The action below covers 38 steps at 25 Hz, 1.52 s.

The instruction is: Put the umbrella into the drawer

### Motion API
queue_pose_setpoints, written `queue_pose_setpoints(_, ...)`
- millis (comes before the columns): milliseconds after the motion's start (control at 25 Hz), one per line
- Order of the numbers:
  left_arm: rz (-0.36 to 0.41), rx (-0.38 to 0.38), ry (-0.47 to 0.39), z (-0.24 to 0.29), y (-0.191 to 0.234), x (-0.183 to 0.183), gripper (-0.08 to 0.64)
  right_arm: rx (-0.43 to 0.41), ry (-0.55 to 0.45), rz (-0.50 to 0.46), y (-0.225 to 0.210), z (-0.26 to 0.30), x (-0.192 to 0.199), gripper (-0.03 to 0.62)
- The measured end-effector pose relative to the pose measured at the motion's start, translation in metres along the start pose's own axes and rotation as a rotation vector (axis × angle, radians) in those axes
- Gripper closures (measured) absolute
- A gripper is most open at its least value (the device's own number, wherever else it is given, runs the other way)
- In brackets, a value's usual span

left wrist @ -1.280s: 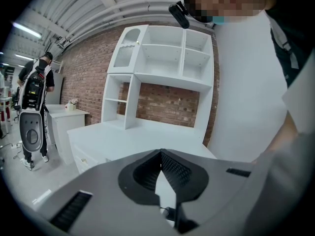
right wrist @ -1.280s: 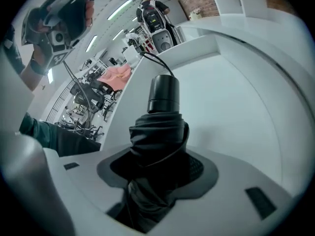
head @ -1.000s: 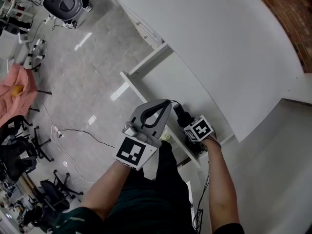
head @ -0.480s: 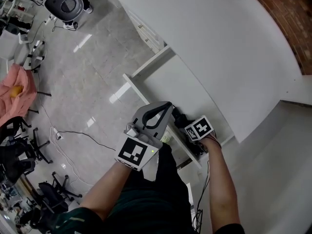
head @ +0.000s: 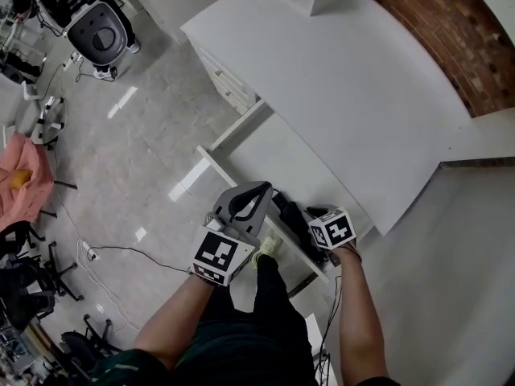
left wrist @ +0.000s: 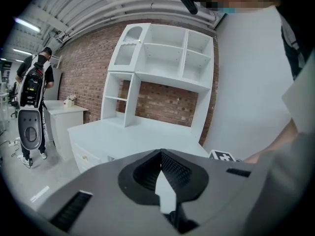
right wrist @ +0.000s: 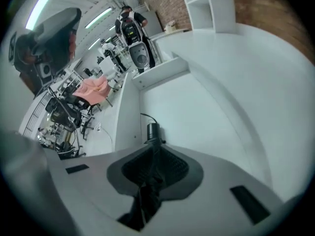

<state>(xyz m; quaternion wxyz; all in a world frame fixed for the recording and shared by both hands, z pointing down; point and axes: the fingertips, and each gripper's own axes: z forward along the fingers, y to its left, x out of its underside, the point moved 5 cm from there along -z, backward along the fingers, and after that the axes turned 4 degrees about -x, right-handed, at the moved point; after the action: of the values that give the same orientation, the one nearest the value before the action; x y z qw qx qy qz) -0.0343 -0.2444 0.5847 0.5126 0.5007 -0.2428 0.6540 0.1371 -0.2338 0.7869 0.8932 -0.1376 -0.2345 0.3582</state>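
A black folded umbrella (right wrist: 152, 131) sticks out past my right gripper (right wrist: 152, 150), handle end forward, over the open white drawer (right wrist: 192, 117). The right jaws are closing, and their pads press on the umbrella's dark fabric. In the head view the umbrella (head: 287, 210) hangs from the right gripper (head: 296, 218) above the near end of the drawer (head: 269, 155), which is pulled out from the white desk (head: 346, 95). My left gripper (head: 264, 190) hovers just left of it over the drawer's front panel, shut with nothing between its pads (left wrist: 160, 156).
A white shelf unit (left wrist: 162, 63) stands on the desk against a brick wall (head: 434, 39). A grey machine (head: 92, 34), a pink cloth (head: 24, 187), chairs and a floor cable (head: 137, 252) lie to the left. A person (left wrist: 34, 82) stands far off.
The right gripper has risen a little with the umbrella in its jaws. The left gripper has stayed almost in place. The head view has tilted, showing more brick wall.
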Motion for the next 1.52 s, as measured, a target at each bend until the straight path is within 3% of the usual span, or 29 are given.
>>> queue_pose_setpoints(200,-0.013,0.007,0.008,-0.01,0.002,-0.006,0.555,0.064,-0.148,0.062,0.011,-0.037,-0.008,0.575)
queue_pose_setpoints(640,-0.013,0.065,0.03,-0.035,-0.015,-0.03,0.555,0.05,-0.523,0.212,0.055,-0.126,-0.031,0.583)
queue_pose_setpoints(1080,-0.021,0.116,0.01,-0.06,-0.024,-0.059,0.555,0.218,-0.76,0.183,0.096,-0.213,-0.044,0.588)
queue_pose_setpoints(1520,-0.017,0.161,-0.067,-0.101,-0.037,-0.108,0.554,0.394,-0.952,0.15,0.15,-0.285,-0.05,0.588)
